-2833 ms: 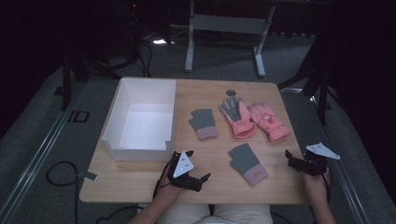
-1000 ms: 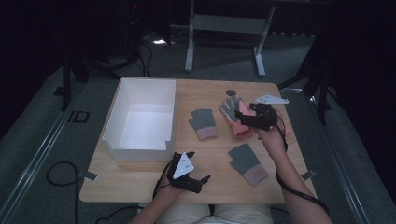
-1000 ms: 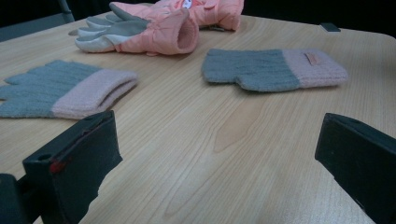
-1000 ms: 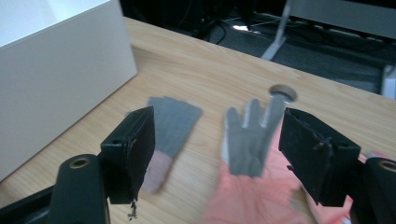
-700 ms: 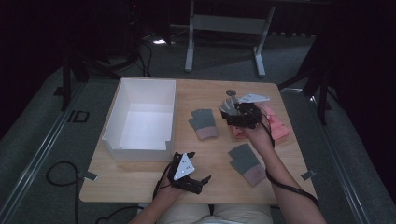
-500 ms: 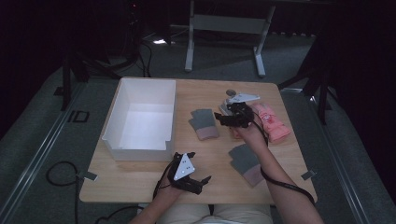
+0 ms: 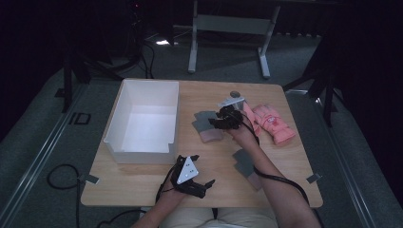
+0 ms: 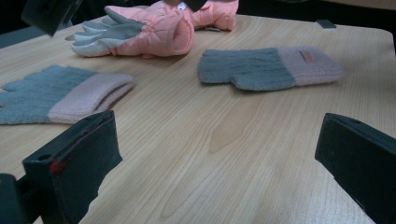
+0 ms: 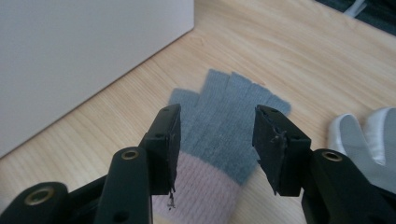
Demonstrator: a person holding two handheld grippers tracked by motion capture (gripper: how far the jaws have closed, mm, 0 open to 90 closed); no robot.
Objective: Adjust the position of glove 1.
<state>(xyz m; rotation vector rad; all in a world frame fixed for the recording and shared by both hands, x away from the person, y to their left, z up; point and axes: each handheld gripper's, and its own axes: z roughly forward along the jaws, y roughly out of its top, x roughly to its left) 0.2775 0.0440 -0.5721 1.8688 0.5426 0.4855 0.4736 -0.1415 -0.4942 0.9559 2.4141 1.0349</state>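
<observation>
A: Which glove is it on?

B: The grey glove with the pink cuff, lying flat on the table just right of the white box. Knit, short fingers fanned toward twelve o'clock in the right gripper view, cuff toward six.

A: And in the high view?

B: It lies at centre, the box at its nine o'clock and the pink gloves at its three.

A: The right gripper?

B: The right gripper hangs over the glove, tilted down, a jaw on either side where grey meets cuff. The jaws are half-wide and have just been closing; the glove lies between them, but the pads don't press on it. In the high view the forearm stretches from five o'clock up to the right gripper.

A: The left one?

B: The left gripper rests low at the near edge, at six o'clock, jaws wide with bare wood between. Its own view looks across to a second grey glove at one o'clock.

A: What changed?

B: A second ago the right gripper was above the pink gloves; now it is to their left, lower, over the grey one. The left gripper is where it was. No glove has shifted.
</observation>
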